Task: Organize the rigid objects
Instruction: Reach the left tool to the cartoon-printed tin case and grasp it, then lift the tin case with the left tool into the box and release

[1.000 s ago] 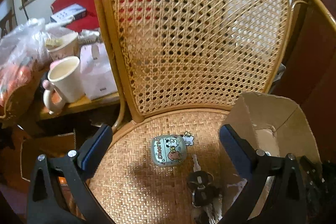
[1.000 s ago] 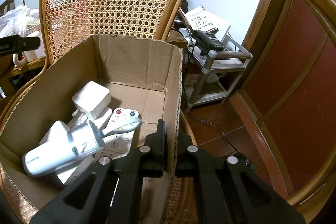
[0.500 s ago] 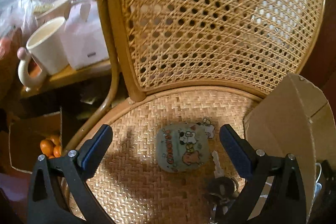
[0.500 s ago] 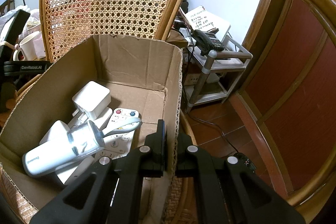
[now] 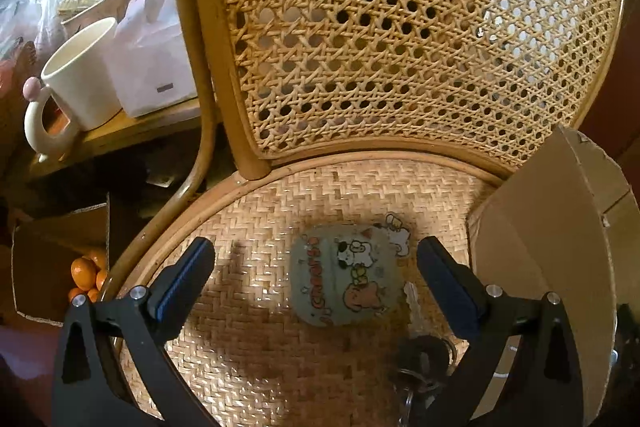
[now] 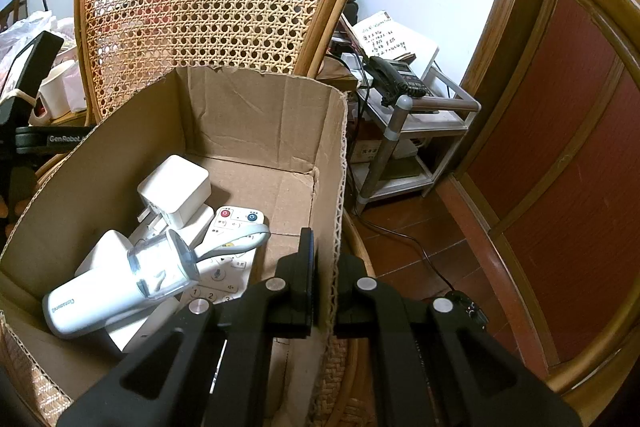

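Observation:
A small green case with cartoon stickers (image 5: 346, 275) lies on the woven chair seat (image 5: 256, 355). A bunch of keys (image 5: 420, 359) lies just right of it. My left gripper (image 5: 316, 267) is open and hangs low over the case, one finger on each side. A cardboard box (image 5: 552, 227) stands on the seat to the right. My right gripper (image 6: 325, 267) is shut on the box's right wall (image 6: 332, 187). Inside the box lie a white charger (image 6: 176, 191), a white remote (image 6: 228, 251) and a white device with a clear cap (image 6: 116, 291).
The cane chair back (image 5: 400, 27) rises right behind the case. A side table at left holds a cream mug (image 5: 76, 91) and a white bag (image 5: 152, 55). A floor box holds oranges (image 5: 86, 273). A metal stand with a telephone (image 6: 396, 79) is right of the chair.
My left gripper has moved forward and down toward the green case, which now sits between the open fingers. The right gripper has stayed clamped on the box wall.

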The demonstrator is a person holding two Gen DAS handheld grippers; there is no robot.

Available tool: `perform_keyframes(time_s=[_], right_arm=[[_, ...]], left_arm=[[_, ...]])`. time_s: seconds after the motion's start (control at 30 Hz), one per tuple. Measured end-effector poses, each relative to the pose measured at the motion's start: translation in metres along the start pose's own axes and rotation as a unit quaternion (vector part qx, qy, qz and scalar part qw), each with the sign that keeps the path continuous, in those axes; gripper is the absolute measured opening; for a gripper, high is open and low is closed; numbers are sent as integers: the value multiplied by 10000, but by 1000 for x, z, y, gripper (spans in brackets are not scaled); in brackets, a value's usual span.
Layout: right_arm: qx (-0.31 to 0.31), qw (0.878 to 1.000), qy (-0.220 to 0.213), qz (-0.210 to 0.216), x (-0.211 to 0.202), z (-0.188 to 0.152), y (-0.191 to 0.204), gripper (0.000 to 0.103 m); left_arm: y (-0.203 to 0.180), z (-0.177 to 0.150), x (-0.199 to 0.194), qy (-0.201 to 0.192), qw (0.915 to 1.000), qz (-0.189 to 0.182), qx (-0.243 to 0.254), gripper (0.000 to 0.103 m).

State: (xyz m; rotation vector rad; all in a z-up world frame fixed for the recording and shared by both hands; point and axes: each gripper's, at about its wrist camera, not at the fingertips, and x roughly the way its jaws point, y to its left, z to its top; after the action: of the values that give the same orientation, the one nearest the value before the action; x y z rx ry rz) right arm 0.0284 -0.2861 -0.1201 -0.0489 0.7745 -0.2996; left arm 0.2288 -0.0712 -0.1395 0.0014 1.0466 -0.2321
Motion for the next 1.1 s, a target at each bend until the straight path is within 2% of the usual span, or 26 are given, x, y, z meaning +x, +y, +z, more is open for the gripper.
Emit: perform_keyframes(time_s=[0.1, 0.17, 0.2, 0.3, 0.43, 0.47, 0.5, 0.6, 0.67, 0.87, 0.97, 1.1], right_arm=[[1, 10000, 4, -3, 0, 0, 0, 7], [4, 10000, 6, -5, 0, 0, 0, 7], [6, 10000, 4, -4, 0, 0, 0, 7], [-1, 10000, 3, -6, 0, 0, 0, 7], [-2, 10000, 4, -3, 0, 0, 0, 7], [3, 10000, 4, -3, 0, 0, 0, 7], [2, 10000, 5, -6, 0, 0, 0, 7], [22, 10000, 1, -13, -1, 0, 0, 7], [18, 10000, 0, -13, -1, 0, 0, 7], [9, 10000, 4, -8, -2, -1, -2, 7], [6, 10000, 4, -11, -2, 0, -2, 7], [7, 10000, 1, -11, -2, 0, -1, 7]], left_arm=[[-2, -2, 4, 36, 10000, 2, 79, 99], [-4, -4, 9, 40, 9998, -38, 181, 81], [-5, -6, 11, 78, 9996, -202, 201, 78], [-10, -10, 18, 170, 9987, -447, 173, 75], [-17, -16, 25, 231, 9988, -349, 252, 71], [-20, -17, 26, 199, 9988, -305, 317, 62], [-23, -17, 26, 177, 9987, -253, 400, 57], [-23, -19, 20, 34, 9990, -404, 188, 57], [-24, -17, 11, -176, 9993, -316, 77, 57], [-45, -16, -16, -578, 9967, -329, 469, 57], [-47, -12, -33, -795, 9945, -490, 479, 57], [-57, -11, -60, -1141, 9909, -484, 529, 57]])
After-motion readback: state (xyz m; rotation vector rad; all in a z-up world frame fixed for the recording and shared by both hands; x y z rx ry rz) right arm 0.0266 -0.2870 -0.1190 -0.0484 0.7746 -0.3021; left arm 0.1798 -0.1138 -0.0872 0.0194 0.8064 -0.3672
